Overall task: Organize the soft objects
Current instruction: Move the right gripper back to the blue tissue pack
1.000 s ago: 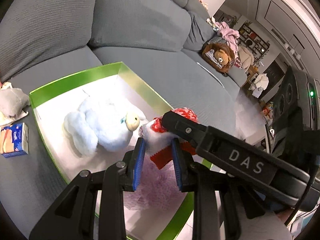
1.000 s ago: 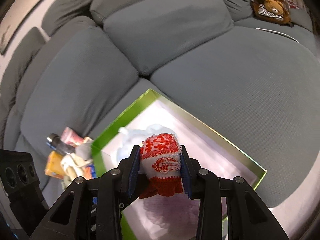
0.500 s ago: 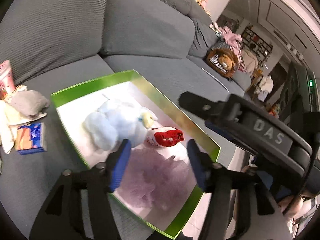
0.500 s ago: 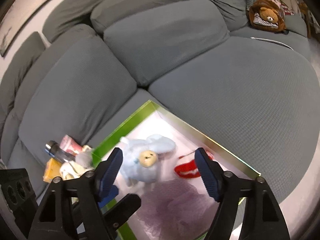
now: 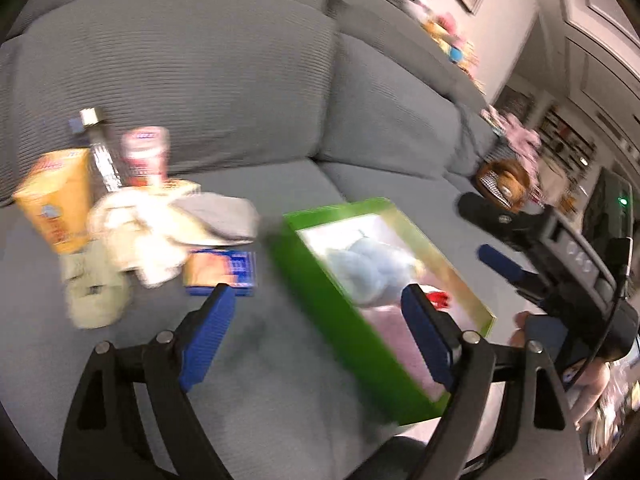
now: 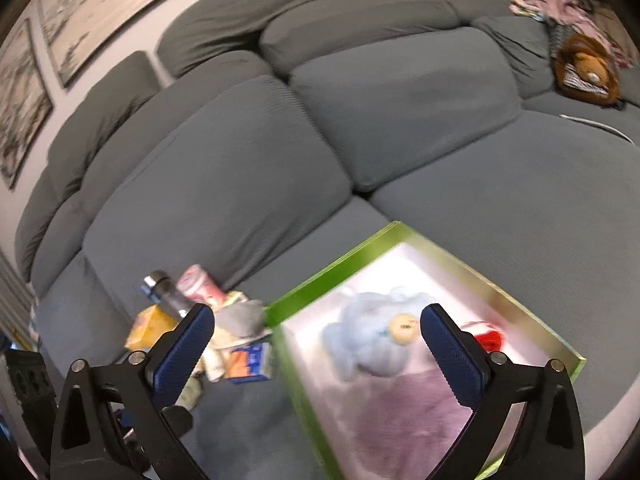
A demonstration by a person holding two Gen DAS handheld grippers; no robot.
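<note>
Inside the green box point(image 6: 400, 240) on the grey sofa point(image 6: 520, 200) lie the blue plush point(image 6: 372, 340), what looks like a red-and-white sock point(image 6: 486, 336) and a purple cloth point(image 6: 400, 420). Above, left gripper point(image 5: 316, 320) and right gripper point(image 6: 316, 340) are opening wide, nothing between their jaws.

We found a green-walled box point(image 6: 520, 300) with a pale floor lying flat on the grey sofa seat. Inside it lay a light-blue plush toy point(image 6: 372, 336) with a small yellowish face, on its side toward the far end. Just beside it, against the far right wall, sat a red-and-white knitted item point(image 6: 486, 336). A lilac fluffy cloth point(image 6: 404, 412) covered the near part of the floor. Outside the box, to its left, a grey soft piece point(image 6: 242, 318) and cream cloths point(image 5: 140, 240) rested among packets; blur hid finer detail.
</note>
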